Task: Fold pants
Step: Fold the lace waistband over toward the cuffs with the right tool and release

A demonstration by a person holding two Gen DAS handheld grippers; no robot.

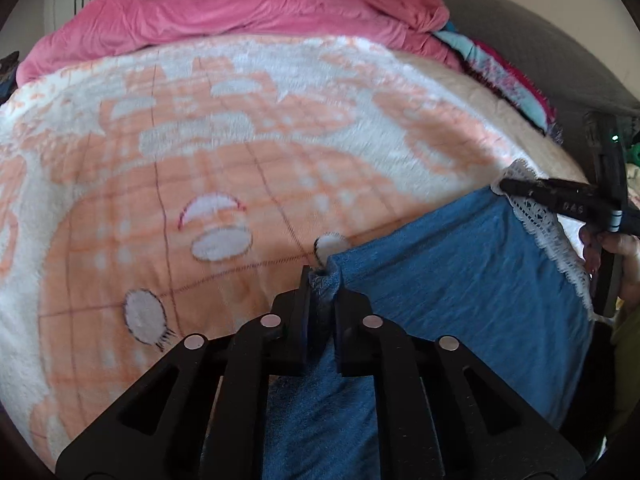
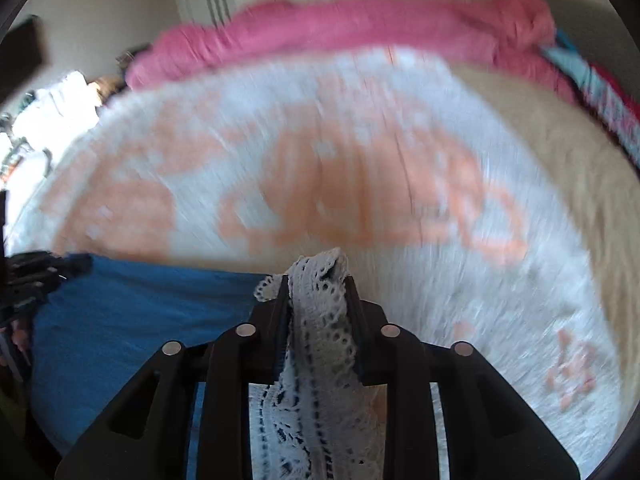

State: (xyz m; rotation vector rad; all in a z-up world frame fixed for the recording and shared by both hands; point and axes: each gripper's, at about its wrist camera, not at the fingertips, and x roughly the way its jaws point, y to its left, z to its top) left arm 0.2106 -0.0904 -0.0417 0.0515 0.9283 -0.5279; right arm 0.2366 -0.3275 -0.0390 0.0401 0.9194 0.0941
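The blue pants [image 1: 460, 280] with a white lace hem [image 1: 548, 232] hang stretched between my two grippers above the bed. My left gripper [image 1: 322, 280] is shut on a bunched blue corner of the pants. My right gripper [image 2: 318, 280] is shut on the white lace hem [image 2: 320, 344]; the blue cloth [image 2: 132, 320] spreads to its left. In the left wrist view the right gripper [image 1: 516, 188] shows at the far right, pinching the lace edge. In the right wrist view the left gripper [image 2: 60, 266] shows at the far left. The right wrist view is blurred.
A fluffy orange and white blanket [image 1: 224, 168] covers the bed. A rumpled pink duvet [image 1: 248, 12] lies along the far edge. Colourful folded cloths [image 1: 504, 72] are stacked at the right by the grey headboard [image 1: 560, 36].
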